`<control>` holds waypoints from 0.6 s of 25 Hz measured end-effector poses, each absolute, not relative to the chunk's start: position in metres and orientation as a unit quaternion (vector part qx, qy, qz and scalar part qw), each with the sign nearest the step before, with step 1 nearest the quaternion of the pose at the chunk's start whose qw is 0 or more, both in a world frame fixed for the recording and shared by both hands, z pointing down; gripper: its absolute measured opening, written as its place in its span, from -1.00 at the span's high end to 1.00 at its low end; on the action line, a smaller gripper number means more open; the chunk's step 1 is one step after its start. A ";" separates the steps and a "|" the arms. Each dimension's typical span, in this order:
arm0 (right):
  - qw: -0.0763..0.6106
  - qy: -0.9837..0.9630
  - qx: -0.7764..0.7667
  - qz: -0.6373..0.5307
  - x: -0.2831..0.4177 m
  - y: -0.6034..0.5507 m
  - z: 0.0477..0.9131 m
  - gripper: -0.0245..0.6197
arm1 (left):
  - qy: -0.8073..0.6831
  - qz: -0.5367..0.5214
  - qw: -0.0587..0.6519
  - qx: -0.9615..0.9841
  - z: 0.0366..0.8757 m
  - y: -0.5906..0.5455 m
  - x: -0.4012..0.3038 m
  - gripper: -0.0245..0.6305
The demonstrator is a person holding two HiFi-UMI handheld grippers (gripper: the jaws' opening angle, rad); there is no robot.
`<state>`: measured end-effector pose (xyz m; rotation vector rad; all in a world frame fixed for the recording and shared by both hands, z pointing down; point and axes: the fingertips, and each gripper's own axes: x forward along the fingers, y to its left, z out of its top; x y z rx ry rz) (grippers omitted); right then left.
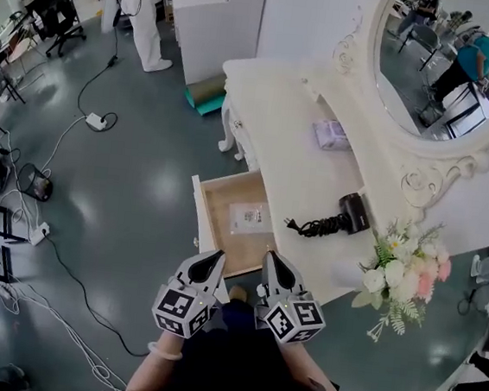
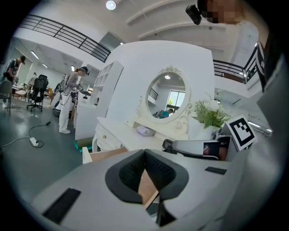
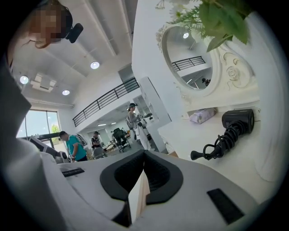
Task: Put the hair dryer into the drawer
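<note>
Lying left-right on desk [image 1: 275, 115], hair dryer [image 1: 355, 212] sits far-right of right claw [image 1: 271, 261], nearer than left claw [image 1: 215, 258]; both closed, empty.

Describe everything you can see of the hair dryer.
The hair dryer is black and looks like plastic. It lies on its side on the white vanity top, near the front edge, beside the open drawer. Its black cord lies bunched against it, with the plug end toward the drawer. Nothing holds it.
</note>
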<state>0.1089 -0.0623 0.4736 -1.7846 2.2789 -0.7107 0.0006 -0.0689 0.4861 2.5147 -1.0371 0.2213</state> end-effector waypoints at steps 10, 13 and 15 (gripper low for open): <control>0.087 0.761 -0.587 -0.262 0.108 -0.098 0.482 0.84 | -0.367 0.090 0.209 0.902 0.488 -0.099 0.006 0.86; 0.096 0.758 -0.587 -0.266 0.105 -0.104 0.479 0.84 | -0.345 0.093 0.208 0.911 0.485 -0.101 0.012 0.86; 0.100 0.757 -0.588 -0.267 0.101 -0.108 0.477 0.84 | -0.327 0.099 0.201 0.918 0.483 -0.103 0.014 0.87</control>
